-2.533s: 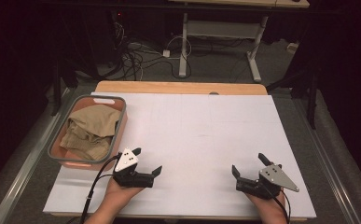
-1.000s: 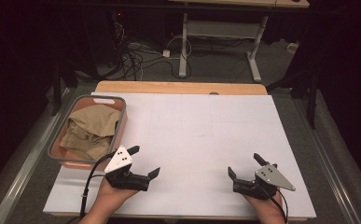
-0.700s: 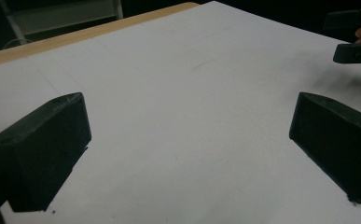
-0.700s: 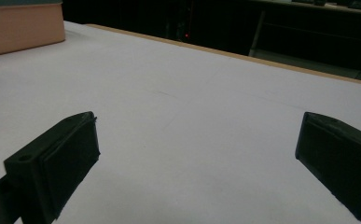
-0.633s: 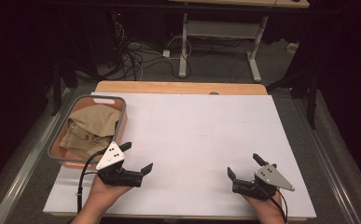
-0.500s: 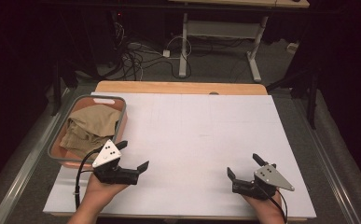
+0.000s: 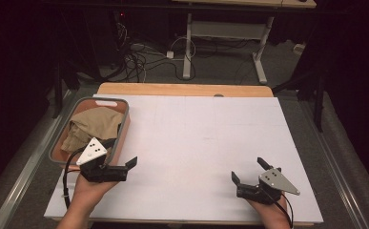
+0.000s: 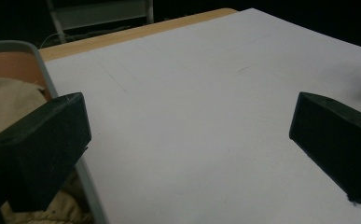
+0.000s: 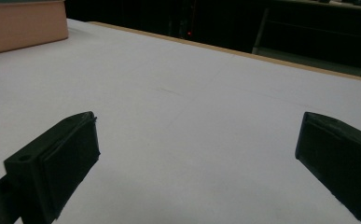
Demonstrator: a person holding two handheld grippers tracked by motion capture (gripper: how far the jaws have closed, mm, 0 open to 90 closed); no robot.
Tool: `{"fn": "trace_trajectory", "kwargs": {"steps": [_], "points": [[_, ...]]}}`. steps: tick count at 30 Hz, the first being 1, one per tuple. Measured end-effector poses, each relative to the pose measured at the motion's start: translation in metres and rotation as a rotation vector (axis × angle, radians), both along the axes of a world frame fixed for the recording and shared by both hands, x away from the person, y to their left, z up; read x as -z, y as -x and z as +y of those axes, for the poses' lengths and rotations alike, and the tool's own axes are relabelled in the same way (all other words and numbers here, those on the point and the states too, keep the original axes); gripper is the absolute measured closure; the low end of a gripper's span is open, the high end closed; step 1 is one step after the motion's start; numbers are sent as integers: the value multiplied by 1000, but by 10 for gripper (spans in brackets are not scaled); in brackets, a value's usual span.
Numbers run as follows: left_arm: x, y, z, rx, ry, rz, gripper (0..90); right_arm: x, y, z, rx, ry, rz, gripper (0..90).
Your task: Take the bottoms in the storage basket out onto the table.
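At lower left, the left gripper (image 7: 123, 153), jaws wide and empty, sits beside the basket (image 7: 58, 145) to reach the tan cloth (image 7: 94, 126), while the right gripper (image 7: 249, 171) waits open and empty at lower right.

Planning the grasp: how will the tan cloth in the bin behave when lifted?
The tan cloth lies crumpled in folds, so probably floppy; it would likely drape and trail. It looks light. Its bin might shift if the cloth snags.

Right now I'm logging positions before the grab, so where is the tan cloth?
In the high view the tan cloth lies bunched inside the grey-rimmed bin at the table's left edge, just beyond the open left gripper, whose near jaw is at the bin's rim.
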State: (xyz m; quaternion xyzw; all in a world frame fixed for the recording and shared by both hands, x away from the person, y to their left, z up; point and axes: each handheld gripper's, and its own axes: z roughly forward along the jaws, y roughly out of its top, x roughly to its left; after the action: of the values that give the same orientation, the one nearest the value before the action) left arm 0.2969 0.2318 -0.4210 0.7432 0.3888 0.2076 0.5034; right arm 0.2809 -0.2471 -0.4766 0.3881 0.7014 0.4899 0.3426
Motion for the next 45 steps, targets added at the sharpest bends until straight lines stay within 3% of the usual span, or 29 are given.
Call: {"fn": "trace_trajectory", "kwargs": {"steps": [7, 20, 45], "points": [[-1, -2, 16, -29, -3, 2, 0, 0, 0, -1, -4, -9, 4, 6], [-3, -4, 53, -107, 32, 2, 0, 1, -1, 0, -6, -6, 9, 6], [-2, -4, 94, -210, 45, 8, 0, 2, -1, 0, -5, -6, 17, 6]]}}
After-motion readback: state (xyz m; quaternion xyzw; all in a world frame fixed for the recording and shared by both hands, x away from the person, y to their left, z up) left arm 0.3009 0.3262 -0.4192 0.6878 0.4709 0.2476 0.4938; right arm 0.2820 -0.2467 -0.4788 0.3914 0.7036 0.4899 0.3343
